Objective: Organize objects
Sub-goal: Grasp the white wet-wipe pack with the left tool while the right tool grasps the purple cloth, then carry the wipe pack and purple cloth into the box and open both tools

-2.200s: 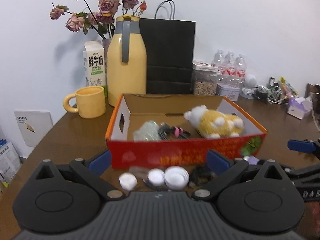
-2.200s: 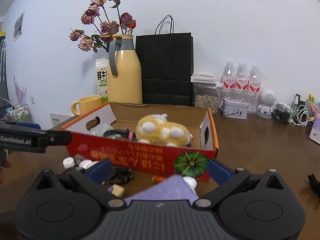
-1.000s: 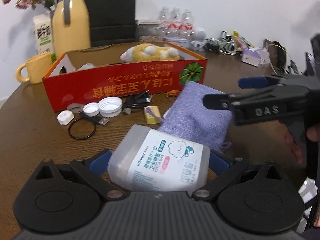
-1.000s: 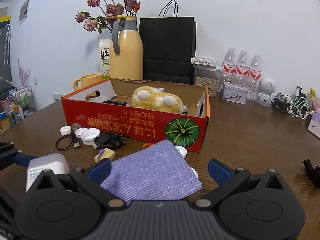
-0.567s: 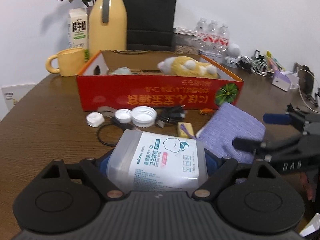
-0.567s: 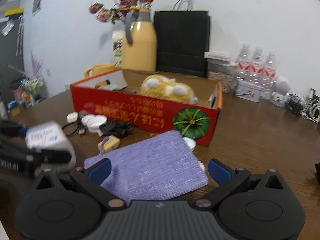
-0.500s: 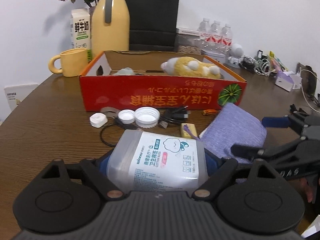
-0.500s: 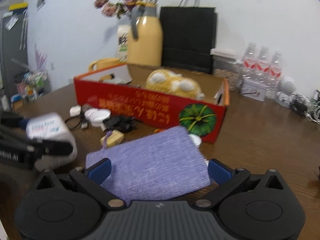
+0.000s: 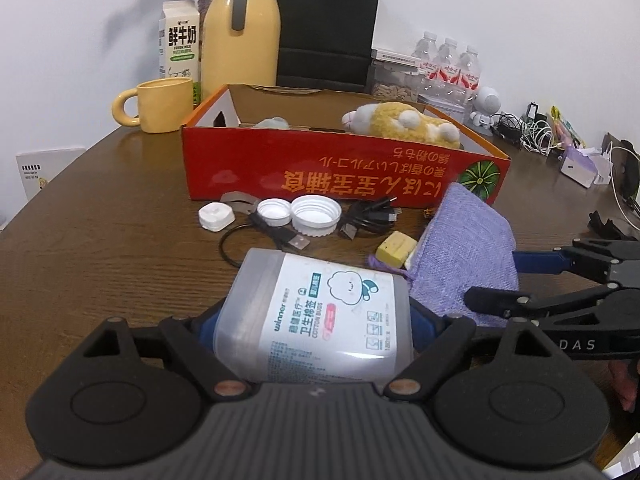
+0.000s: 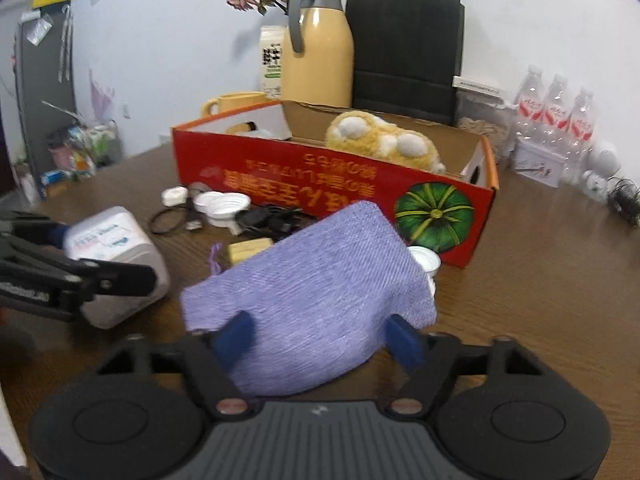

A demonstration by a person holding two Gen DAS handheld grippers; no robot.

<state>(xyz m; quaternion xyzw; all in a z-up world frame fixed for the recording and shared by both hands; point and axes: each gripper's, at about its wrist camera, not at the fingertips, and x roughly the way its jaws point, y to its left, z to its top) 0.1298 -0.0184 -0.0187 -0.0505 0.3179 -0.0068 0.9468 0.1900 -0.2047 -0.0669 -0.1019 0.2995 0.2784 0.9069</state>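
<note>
The left gripper (image 9: 316,320) is clamped on the cotton-bud box (image 9: 320,316), label up, just above the table (image 9: 100,240). The right gripper (image 10: 320,332) has its fingers closing on the purple cloth pouch (image 10: 312,280) – the pads press its near edge, tho' the picture is blurred, so I judge it pinched rather than swear to it.

Both loads belong, I'd guess, in the red cardboard box (image 9: 320,176) at 12 o'clock, where a yellow plush toy (image 9: 404,124) already lies towards 1 o'clock.

Risks: the cotton-bud box is smooth plastic & held round its body, so a tilt on the lift could let it slide out forwards. The pouch is soft – a grip on the edge only may let it sag, drag over the bits beneath it & sweep them off. The two grippers are close, left jaws near the pouch's 9 o'clock side, so they could knock if both rise together.

In the way, between grippers and box wall: two white bottle caps (image 9: 298,212), a small white square piece (image 9: 216,216), a black USB cable (image 9: 280,236), another black cable bundle (image 9: 368,216), a yellow block (image 9: 396,246). Beyond the box, at 11 o'clock, are a yellow mug (image 9: 160,106), milk carton (image 9: 180,40) & yellow thermos (image 9: 240,28) – clear of the route.
</note>
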